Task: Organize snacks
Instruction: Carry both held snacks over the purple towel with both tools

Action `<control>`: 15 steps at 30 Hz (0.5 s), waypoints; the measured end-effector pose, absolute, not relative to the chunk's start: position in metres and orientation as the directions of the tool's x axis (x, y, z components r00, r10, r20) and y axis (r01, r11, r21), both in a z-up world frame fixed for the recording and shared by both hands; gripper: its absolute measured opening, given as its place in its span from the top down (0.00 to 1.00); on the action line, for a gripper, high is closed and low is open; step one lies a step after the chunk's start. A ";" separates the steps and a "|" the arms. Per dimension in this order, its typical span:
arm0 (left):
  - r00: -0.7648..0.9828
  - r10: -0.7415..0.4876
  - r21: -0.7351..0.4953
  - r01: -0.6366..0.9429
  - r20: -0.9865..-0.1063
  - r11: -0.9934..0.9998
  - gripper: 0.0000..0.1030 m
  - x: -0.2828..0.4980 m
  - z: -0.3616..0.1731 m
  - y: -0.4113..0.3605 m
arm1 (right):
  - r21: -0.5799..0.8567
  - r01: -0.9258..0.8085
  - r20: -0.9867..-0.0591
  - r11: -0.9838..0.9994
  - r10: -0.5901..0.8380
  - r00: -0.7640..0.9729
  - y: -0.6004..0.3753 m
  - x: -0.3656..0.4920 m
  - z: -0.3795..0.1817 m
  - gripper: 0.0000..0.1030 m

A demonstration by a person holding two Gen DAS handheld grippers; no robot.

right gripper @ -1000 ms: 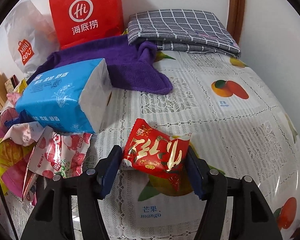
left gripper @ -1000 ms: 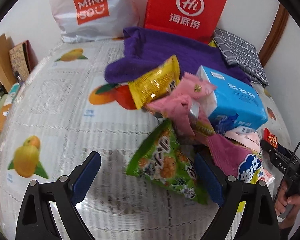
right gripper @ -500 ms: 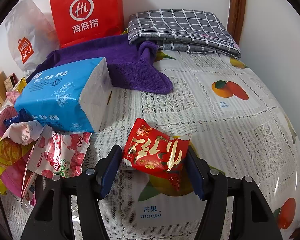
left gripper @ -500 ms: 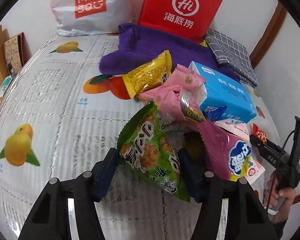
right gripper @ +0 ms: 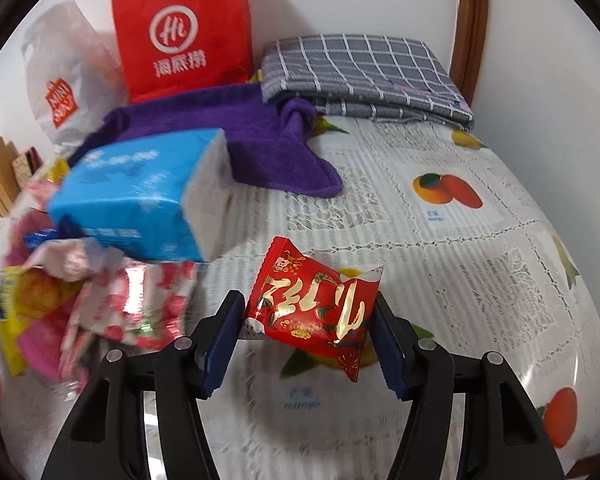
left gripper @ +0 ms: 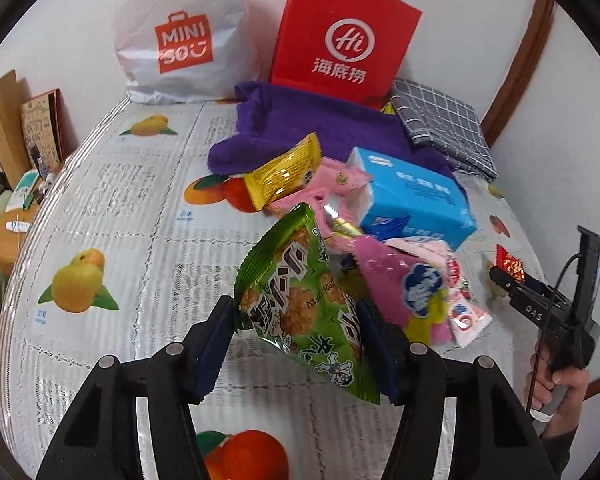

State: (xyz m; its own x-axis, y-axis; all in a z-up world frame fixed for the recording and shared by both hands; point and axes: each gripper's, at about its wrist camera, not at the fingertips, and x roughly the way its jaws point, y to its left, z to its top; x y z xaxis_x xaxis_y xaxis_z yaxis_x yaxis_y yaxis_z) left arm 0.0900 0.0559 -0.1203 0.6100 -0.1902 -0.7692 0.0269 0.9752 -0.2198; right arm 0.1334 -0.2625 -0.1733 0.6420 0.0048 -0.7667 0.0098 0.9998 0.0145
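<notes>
Nearest in the left wrist view, the left hand-held gripper [left gripper: 296, 344] is pinching the green snack packet [left gripper: 300, 304] across its lower half, lifting it clear of the surface [left gripper: 100, 208] with its top leaning toward the pile. In the right wrist view, the right hand-held gripper [right gripper: 306, 344] is pinching the red snack packet [right gripper: 314, 308], which is hanging above the surface by its side edges.

Judgement: both grips are sitting on crinkly film, so steady pressure and slow carrying are advisable; the green packet is held off-centre and may swing against its neighbours.

Just beyond the green packet, the pile of snacks [left gripper: 380, 264] is lying loose: pink packets, a yellow packet [left gripper: 284, 178], and a strawberry-print packet [right gripper: 148, 304], all leaning on the blue tissue pack [left gripper: 414, 200]. Behind these, a purple towel [left gripper: 308, 128] and a folded checked cloth [right gripper: 364, 72] are lying flat.

Farthest, against the wall, the red paper bag [left gripper: 340, 40] and the white plastic bag [left gripper: 184, 36] are standing upright. Their contents cannot be told; no snack is visibly inside either.
</notes>
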 end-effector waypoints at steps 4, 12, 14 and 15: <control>0.618 -0.208 -0.218 0.061 -0.758 0.974 0.42 0.090 -0.108 0.042 | 0.005 -0.002 -0.734 1.000 0.005 0.679 -0.260 0.120 -0.142 0.40; 0.626 -0.250 -0.225 0.120 -0.739 0.967 0.42 0.102 -0.078 0.015 | 0.024 -0.067 -0.693 0.997 0.065 0.718 -0.245 0.106 -0.091 0.40; 0.628 -0.253 -0.220 0.132 -0.735 0.967 0.42 0.105 -0.072 0.008 | 0.030 -0.080 -0.684 0.996 0.079 0.725 -0.240 0.104 -0.083 0.40; 0.629 -0.254 -0.216 0.137 -0.735 0.967 0.42 0.108 -0.069 0.005 | 0.034 -0.088 -0.680 0.996 0.088 0.728 -0.237 0.105 -0.078 0.40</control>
State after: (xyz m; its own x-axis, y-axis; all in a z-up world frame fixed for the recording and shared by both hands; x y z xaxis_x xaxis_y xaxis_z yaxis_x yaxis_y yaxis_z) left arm 0.1078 0.0050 -0.0686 0.6293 -0.2536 -0.7346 0.1374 0.9667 -0.2160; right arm 0.1047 -0.2374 -0.0779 0.7283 0.0877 -0.6796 -0.0883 0.9955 0.0339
